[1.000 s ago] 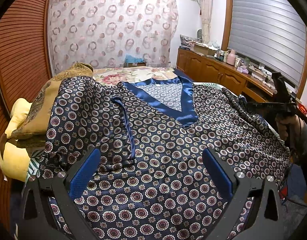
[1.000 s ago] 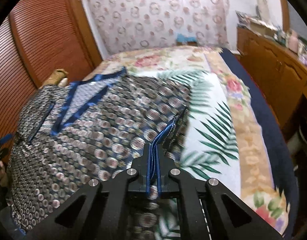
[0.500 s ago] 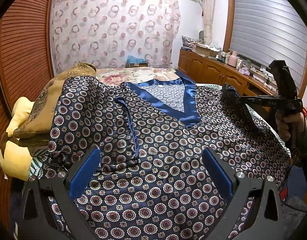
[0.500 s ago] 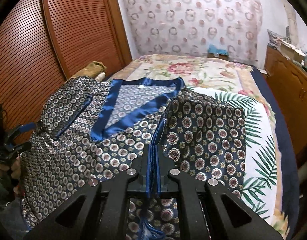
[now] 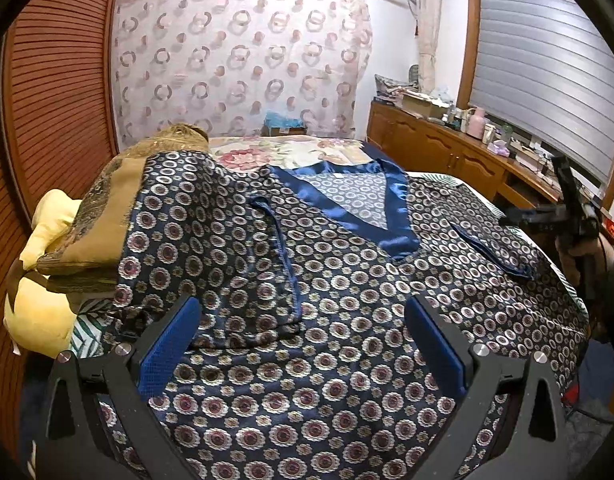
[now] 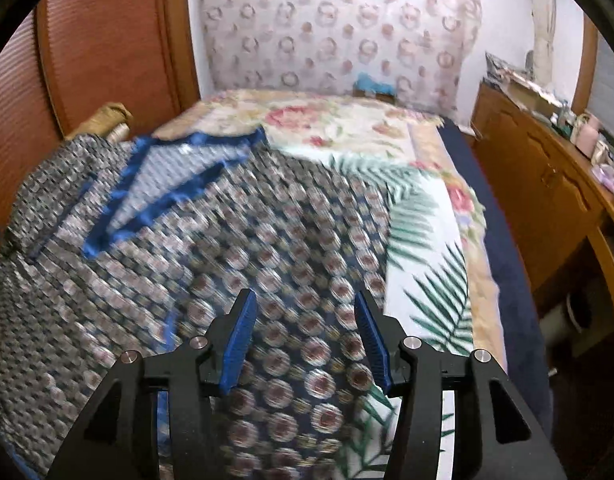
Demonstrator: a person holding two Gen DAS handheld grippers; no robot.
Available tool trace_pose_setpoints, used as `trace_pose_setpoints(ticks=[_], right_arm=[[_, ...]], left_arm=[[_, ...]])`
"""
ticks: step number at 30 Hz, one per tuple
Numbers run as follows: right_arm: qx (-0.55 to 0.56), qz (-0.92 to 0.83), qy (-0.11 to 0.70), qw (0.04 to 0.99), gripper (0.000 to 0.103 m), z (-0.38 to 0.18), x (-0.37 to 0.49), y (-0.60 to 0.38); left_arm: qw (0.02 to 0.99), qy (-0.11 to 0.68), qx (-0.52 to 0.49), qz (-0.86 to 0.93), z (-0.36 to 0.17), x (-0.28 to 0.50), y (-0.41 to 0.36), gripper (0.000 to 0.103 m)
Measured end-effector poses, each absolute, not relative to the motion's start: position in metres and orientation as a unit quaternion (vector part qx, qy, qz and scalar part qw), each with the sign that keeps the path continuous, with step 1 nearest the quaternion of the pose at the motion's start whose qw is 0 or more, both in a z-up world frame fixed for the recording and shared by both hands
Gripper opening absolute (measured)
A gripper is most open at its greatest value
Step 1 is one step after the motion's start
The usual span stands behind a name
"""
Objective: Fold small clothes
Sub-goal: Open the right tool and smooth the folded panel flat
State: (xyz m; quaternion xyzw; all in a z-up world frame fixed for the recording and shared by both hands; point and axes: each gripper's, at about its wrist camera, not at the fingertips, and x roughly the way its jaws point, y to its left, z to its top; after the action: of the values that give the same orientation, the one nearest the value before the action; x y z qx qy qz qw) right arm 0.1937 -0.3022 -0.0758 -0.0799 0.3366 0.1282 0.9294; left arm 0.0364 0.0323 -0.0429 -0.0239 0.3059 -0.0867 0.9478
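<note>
A navy satin top (image 5: 307, 320) with a circle-flower print and a blue V-neck band (image 5: 399, 216) lies spread on the bed. Both sleeves are folded in over its body, the left one (image 5: 267, 264) and the right one (image 5: 495, 248). My left gripper (image 5: 303, 344) is open and empty, low over the hem end. My right gripper (image 6: 305, 336) is open and empty above the top's right side (image 6: 267, 280); it also shows at the right edge of the left wrist view (image 5: 563, 216). The right wrist view is blurred.
The bed has a floral and palm-leaf sheet (image 6: 423, 240). A gold cushion (image 5: 107, 220) and yellow pillow (image 5: 43, 300) lie under the top's left shoulder. A wooden wardrobe (image 5: 47, 100) stands on the left, a cluttered wooden cabinet (image 5: 447, 148) on the right.
My right gripper carried the right sleeve inward over the top's body, opened and let it go. The sleeve now lies folded on the top. My left gripper stayed open and still.
</note>
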Motion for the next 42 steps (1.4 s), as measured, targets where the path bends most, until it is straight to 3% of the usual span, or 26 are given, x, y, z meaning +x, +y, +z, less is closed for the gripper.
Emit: trace_pose_setpoints(ticks=[5, 11, 15, 26, 42], right_arm=[[-0.089, 0.126, 0.361, 0.92, 0.053, -0.091, 0.203, -0.306], [-0.089, 0.139, 0.348, 0.923, 0.063, -0.097, 0.204, -0.314], [-0.09, 0.136, 0.354, 0.921, 0.08, -0.101, 0.203, -0.319], [-0.087, 0.138, 0.356, 0.92, 0.086, -0.101, 0.21, -0.318], [-0.088, 0.138, 0.356, 0.92, 0.087, -0.102, 0.21, -0.318]], left_arm=[[0.953, 0.293, -0.02, -0.076, -0.038, 0.04, 0.045, 0.101], [0.955, 0.289, -0.015, -0.067, -0.027, 0.056, 0.068, 0.078], [0.953, 0.295, -0.023, -0.059, -0.022, 0.073, 0.085, 0.065], [0.945, 0.322, -0.044, -0.025, -0.019, 0.131, 0.129, 0.045], [0.926, 0.373, -0.053, -0.03, -0.035, 0.176, 0.135, 0.044]])
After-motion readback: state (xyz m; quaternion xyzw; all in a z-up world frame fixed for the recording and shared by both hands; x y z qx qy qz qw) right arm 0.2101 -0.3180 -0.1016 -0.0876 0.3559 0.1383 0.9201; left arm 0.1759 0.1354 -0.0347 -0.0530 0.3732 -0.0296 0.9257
